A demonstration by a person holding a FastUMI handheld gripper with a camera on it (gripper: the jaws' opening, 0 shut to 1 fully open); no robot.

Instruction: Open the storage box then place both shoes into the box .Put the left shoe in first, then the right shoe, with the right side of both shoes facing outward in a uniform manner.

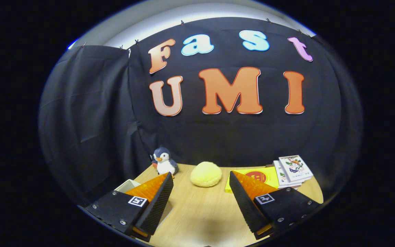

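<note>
At nine o'clock of our hand-held gripper, fingers spread wide and holding nothing, a pale corner peeks out, perhaps the storage box; we cannot tell. The penguin toy at eleven, yellow ball at twelve and booklets at two could be knocked over on the surface

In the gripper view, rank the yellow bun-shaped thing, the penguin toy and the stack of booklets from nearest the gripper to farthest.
Gripper open, holding nothing.
1. Yellow bun-shaped thing: just ahead, between the fingers.
2. and 3. Penguin toy, beyond the left finger, and stack of booklets, beyond the right: too close to call.
</note>
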